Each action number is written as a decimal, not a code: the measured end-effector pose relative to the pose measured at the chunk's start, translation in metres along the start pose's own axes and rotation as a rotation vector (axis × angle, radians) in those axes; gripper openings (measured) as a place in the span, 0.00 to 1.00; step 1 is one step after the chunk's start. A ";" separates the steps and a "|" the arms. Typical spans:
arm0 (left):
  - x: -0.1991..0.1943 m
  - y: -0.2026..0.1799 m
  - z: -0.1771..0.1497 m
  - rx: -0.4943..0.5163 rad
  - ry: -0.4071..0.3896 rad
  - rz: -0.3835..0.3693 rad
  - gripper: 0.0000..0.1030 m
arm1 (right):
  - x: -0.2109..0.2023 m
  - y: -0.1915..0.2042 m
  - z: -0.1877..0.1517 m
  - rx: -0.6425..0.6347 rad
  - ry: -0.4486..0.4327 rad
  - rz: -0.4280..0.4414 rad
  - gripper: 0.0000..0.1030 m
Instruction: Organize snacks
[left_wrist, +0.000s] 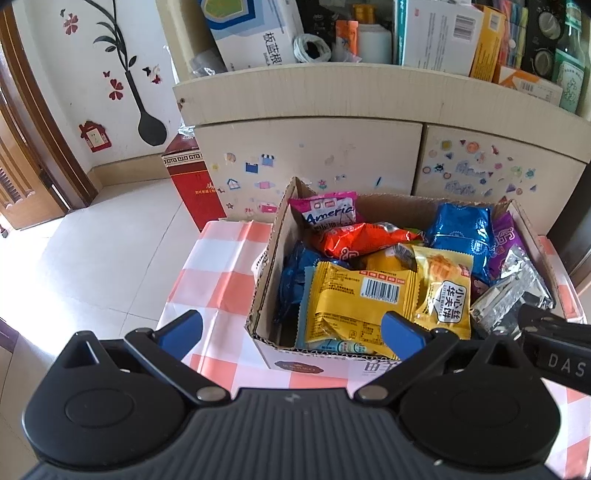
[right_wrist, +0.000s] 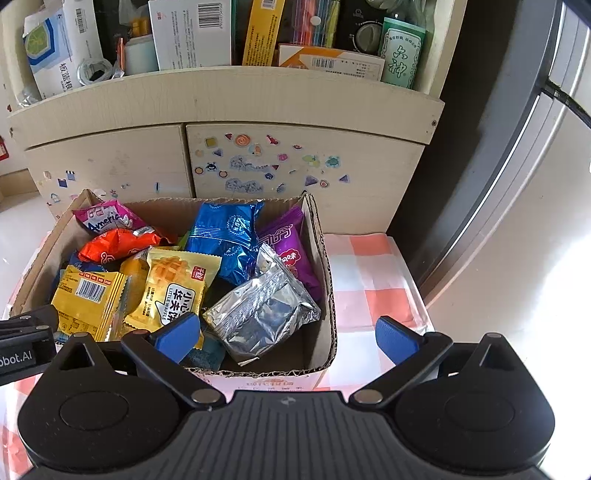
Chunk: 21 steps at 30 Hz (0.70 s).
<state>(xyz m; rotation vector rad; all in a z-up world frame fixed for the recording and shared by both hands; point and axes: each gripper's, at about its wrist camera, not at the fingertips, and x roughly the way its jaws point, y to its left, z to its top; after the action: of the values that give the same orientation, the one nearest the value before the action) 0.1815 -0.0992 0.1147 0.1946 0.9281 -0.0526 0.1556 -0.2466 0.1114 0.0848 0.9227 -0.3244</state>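
A cardboard box (left_wrist: 264, 280) (right_wrist: 325, 280) holds several snack packets on a table with a pink-and-white checked cloth (left_wrist: 218, 266) (right_wrist: 373, 280). Inside lie yellow waffle packets (left_wrist: 358, 299) (right_wrist: 173, 284), a blue packet (left_wrist: 461, 232) (right_wrist: 225, 236), an orange one (left_wrist: 354, 238) (right_wrist: 114, 245), a pink one (left_wrist: 325, 212) (right_wrist: 103, 218), a purple one (right_wrist: 291, 251) and a silver foil packet (left_wrist: 513, 291) (right_wrist: 262, 314). My left gripper (left_wrist: 291, 332) hovers open over the box's near left corner, holding nothing. My right gripper (right_wrist: 286, 338) hovers open over the near right corner, also holding nothing.
A cream cabinet (left_wrist: 314, 147) (right_wrist: 295, 162) with stickers stands right behind the table, its shelf crammed with boxes and bottles. A red carton (left_wrist: 192, 181) sits on the tiled floor at the left. A steel fridge (right_wrist: 517, 221) stands at the right.
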 end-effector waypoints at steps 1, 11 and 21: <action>0.001 -0.001 0.000 0.000 0.004 0.001 0.99 | 0.000 0.000 0.000 0.002 0.001 0.000 1.00; 0.006 -0.008 0.000 0.012 0.015 -0.001 0.99 | 0.009 0.006 0.002 0.015 0.024 -0.001 1.00; 0.009 -0.007 0.001 0.000 0.023 -0.005 0.99 | 0.013 0.009 0.003 0.016 0.033 -0.002 1.00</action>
<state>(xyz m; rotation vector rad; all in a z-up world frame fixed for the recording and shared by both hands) 0.1872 -0.1060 0.1071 0.1930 0.9520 -0.0548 0.1677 -0.2417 0.1027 0.1039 0.9531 -0.3328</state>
